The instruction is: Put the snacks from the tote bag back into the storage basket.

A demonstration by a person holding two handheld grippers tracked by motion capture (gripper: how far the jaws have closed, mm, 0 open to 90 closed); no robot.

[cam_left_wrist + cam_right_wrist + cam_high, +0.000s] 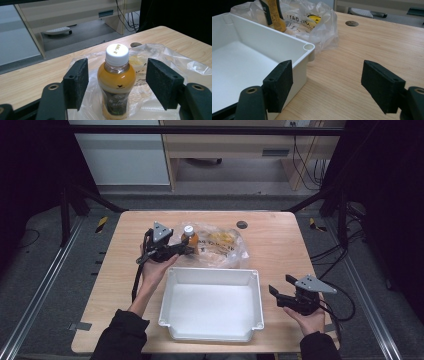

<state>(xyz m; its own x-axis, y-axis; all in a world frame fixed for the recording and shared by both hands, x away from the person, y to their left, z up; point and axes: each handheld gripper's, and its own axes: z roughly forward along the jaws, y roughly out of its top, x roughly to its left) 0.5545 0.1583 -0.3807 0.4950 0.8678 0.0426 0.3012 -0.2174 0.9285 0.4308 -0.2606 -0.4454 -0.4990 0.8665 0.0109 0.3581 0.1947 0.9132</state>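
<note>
Wooden table (280, 245): white bin (210, 332) at near centre, empty.

Bottle (116, 82): orange drink, white cap, upright on a clear plastic bag (227, 247) just beyond the bin's far rim.

My left gripper (117, 82): at far left, released, jaws spread either side of the bottle, neither pad touching it.

My right gripper (332, 85): near right, beside the bin's right wall, released, jaws wide and holding nothing.

Wooden table (280, 250), grey floor (45, 270), desk (225, 145), trailing cables (305, 165)
</note>
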